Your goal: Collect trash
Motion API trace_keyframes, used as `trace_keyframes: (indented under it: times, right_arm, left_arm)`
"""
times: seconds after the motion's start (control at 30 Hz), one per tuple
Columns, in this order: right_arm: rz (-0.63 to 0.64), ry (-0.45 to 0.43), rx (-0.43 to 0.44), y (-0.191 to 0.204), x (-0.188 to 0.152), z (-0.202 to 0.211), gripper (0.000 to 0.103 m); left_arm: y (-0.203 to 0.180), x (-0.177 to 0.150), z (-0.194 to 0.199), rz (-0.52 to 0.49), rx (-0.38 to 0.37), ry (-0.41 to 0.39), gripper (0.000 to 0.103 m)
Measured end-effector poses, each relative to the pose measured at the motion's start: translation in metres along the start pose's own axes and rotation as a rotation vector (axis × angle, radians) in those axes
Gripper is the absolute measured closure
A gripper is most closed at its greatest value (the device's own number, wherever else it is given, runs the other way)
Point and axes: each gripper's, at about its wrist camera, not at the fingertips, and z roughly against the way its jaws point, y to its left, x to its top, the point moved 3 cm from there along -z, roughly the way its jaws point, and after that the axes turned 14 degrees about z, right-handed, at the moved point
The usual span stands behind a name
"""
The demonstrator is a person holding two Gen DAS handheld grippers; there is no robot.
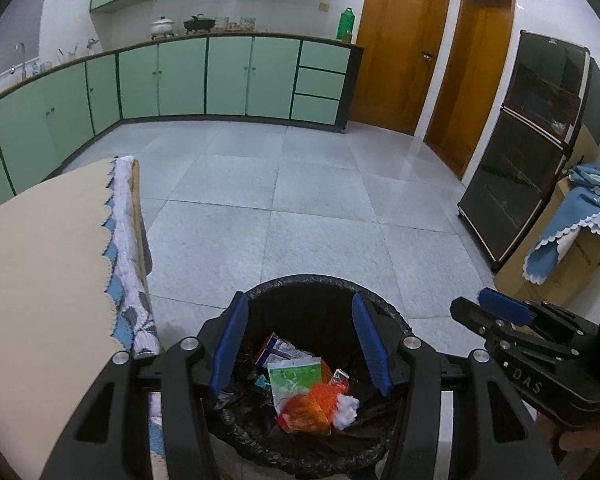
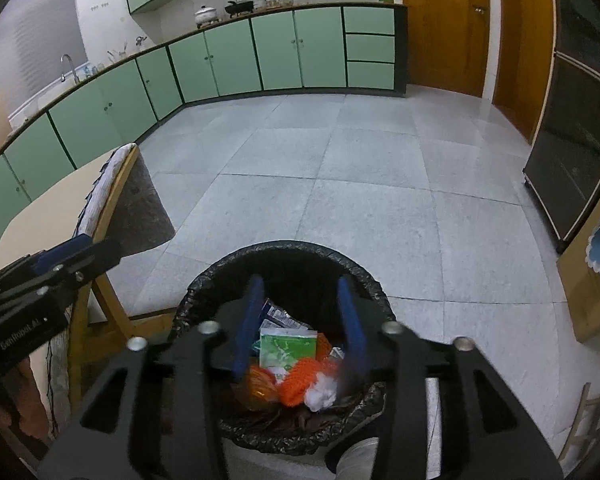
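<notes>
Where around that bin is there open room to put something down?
The tiled floor beyond the trash bin lies bare up to the green cabinets. The bin itself is crowded with wrappers, and the cloth-covered table borders it closely.

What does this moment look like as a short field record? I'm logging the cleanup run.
setting: kitchen, grey tiled floor
bin: black-lined trash bin on the floor beside the cloth-covered table
contents: green-white packet, orange net, white wad
left tongs: open, empty, above the bin
right tongs: open, empty, above the bin
</notes>
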Motion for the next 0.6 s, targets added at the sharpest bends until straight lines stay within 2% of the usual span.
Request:
trace_keyframes:
  times: [0.17,0.3,0.6]
  right_arm:
    - [-0.002,-0.020,-0.022,0.004,0.002,0.013,0.026]
    - [0.010,-0.045,-0.027,0.009,0.010,0.027,0.012]
    - [0.000,-0.107,0.043,0.024,0.014,0.074,0.005]
  left_arm:
    - [0.005,0.004,0.018,0.014,0.000,-0.040,0.037]
    - [0.010,0.008,0.035,0.020,-0.002,-0.069,0.028]
    - [0.028,0.008,0.092,0.025,0.002,-0.149,0.010]
